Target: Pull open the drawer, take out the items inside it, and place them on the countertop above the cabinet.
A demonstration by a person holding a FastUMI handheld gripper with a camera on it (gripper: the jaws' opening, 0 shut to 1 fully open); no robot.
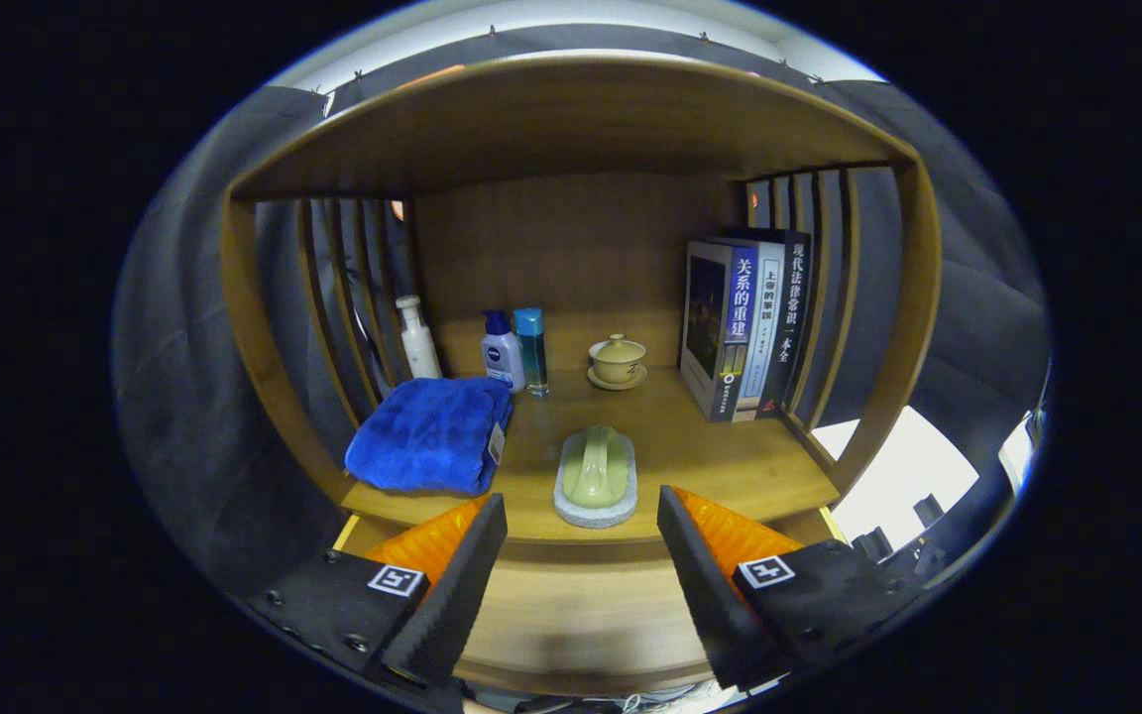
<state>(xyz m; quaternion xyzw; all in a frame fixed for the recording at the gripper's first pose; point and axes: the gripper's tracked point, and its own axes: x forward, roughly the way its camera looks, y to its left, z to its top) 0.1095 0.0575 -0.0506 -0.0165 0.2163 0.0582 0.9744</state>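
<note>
Countertop (720,466) of cabinet: bare wood between books and soap dish, front edge just ahead of gripper (581,565). Drawer (581,605) front below that edge, between the fingers, partly cut off. Blue towel (429,436) at left. Books (744,327) upright at right; spine lettering left unread. Soap dish (596,476) centred near edge. Bottles (516,349) and lidded cup (618,359) at rear. Fingers spread apart, gripping nothing.
</note>
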